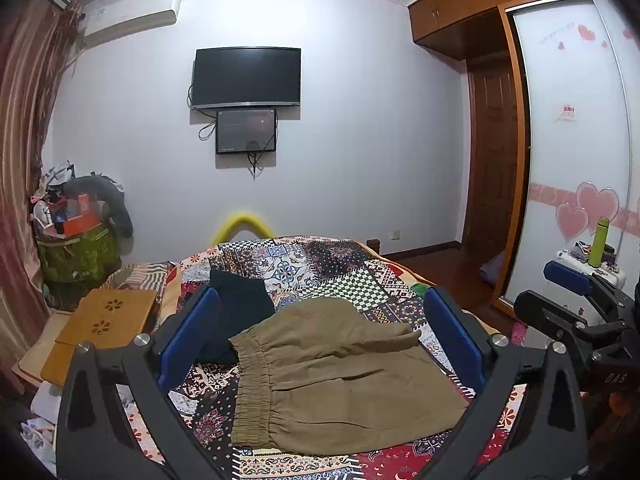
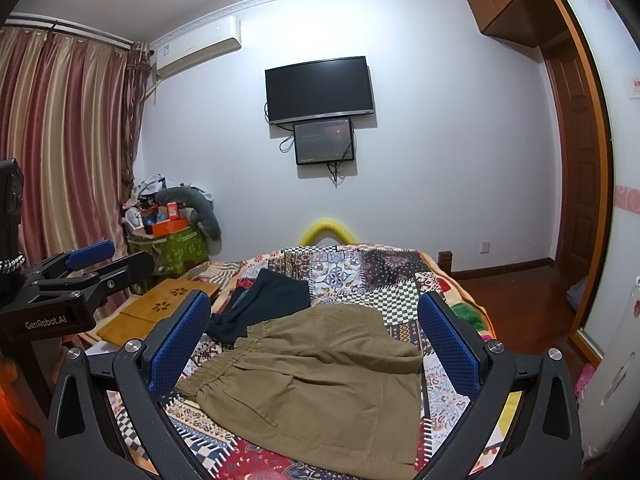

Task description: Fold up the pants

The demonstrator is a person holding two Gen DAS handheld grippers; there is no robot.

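Khaki pants (image 1: pixel 340 376) on quilt (image 1: pixel 320 264), both hand-held grippers apart, "GenRobot.AI" on left hand-held gripper (image 2: pixel 60 280)

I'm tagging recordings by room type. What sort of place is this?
A home bedroom, most likely: khaki pants lie on a bed with a patchwork quilt, a TV hangs on the wall, and a sliding-door wardrobe stands to the right.
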